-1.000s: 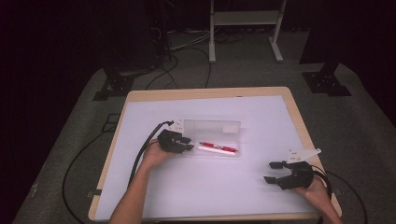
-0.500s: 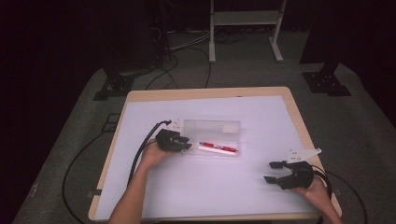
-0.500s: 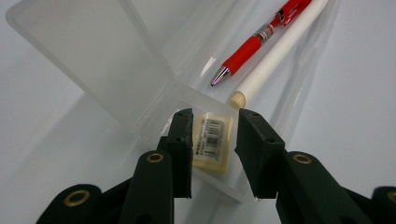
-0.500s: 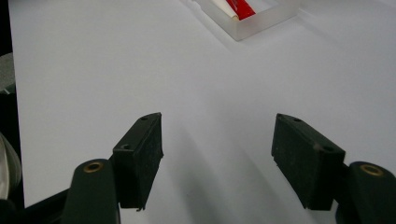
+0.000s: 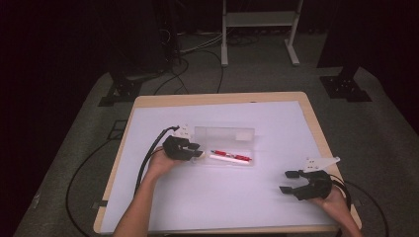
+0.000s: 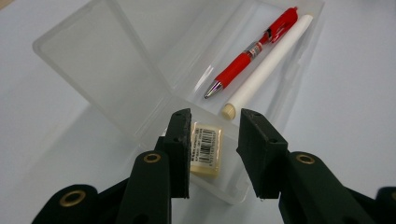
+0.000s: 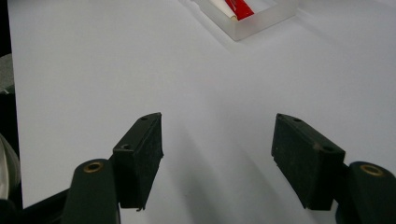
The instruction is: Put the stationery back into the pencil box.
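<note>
A clear plastic case (image 6: 102, 60) lies open on the white mat, its lid (image 5: 225, 133) folded back. In its tray are a red pen (image 6: 247, 58), a white stick (image 6: 271, 60) and a cream eraser (image 6: 205, 148) with a barcode label. My left gripper (image 6: 215, 119) reaches into the tray's near end, and its jaws have just been opening. The eraser lies between them, next to the left pad, with a gap to the right pad. From above, the left gripper (image 5: 197, 150) is at the case's left end. My right gripper (image 5: 285, 181) hovers open and empty near the mat's front right.
The white mat (image 5: 222, 197) covers a wood-edged table (image 5: 316, 123). The case's corner (image 7: 261, 18) shows far ahead of the right gripper (image 7: 217, 126). A black cable (image 5: 143, 168) trails from the left gripper over the table's left side. Stands and cables sit on the floor beyond.
</note>
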Tool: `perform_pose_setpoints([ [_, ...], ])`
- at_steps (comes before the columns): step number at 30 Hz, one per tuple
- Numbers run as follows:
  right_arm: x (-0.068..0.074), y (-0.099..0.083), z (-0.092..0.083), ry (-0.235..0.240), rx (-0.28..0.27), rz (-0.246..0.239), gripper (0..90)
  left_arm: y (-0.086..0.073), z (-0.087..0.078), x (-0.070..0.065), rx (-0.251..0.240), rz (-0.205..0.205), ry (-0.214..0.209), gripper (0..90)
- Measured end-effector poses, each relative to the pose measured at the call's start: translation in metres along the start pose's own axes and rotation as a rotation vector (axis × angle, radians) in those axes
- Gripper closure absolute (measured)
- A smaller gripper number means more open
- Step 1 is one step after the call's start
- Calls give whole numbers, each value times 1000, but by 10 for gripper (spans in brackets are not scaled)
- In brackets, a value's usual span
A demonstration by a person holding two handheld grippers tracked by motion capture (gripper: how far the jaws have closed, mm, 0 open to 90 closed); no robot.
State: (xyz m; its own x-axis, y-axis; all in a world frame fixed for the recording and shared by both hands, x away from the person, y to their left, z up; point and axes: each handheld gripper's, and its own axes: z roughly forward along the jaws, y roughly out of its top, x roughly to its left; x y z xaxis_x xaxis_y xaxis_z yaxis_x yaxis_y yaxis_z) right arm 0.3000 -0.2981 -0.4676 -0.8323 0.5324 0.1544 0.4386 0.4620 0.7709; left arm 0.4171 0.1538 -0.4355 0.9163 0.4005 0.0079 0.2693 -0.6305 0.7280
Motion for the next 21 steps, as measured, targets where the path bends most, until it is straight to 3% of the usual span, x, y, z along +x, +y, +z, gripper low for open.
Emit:
perform_pose_setpoints([
  [21,-2,1,2,-4,4,6,323,7,-13,-13,-26,12,-18,575],
])
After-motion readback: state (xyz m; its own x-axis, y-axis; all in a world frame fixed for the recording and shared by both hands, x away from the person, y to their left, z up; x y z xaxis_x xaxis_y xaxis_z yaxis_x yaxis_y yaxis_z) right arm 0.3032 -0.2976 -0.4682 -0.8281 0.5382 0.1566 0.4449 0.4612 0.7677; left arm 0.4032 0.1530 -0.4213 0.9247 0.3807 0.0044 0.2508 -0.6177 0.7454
